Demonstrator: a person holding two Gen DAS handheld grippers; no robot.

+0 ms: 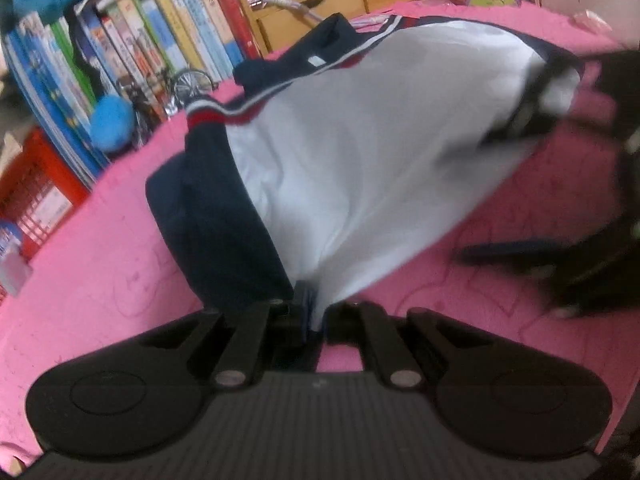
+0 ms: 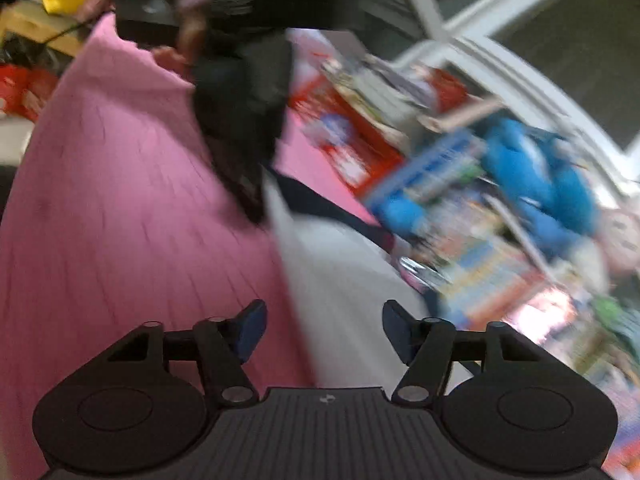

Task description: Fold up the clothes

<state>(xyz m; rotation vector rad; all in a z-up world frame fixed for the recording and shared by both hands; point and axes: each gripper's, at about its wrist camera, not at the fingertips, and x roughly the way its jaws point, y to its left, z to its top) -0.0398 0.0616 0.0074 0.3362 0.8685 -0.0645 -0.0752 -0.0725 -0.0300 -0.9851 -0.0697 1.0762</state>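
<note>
The left gripper (image 1: 314, 312) is pinching the shirt (image 1: 360, 168) hem at 6 o'clock, while the right gripper (image 2: 324, 332), jaws spread, is risking a lopsided fold.

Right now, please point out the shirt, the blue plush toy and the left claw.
shirt (image 1: 360, 152): left wrist view, white body panel.
blue plush toy (image 1: 110, 120): left wrist view, round paw.
left claw (image 1: 314, 320): left wrist view, between fingertips pinching the shirt.
</note>
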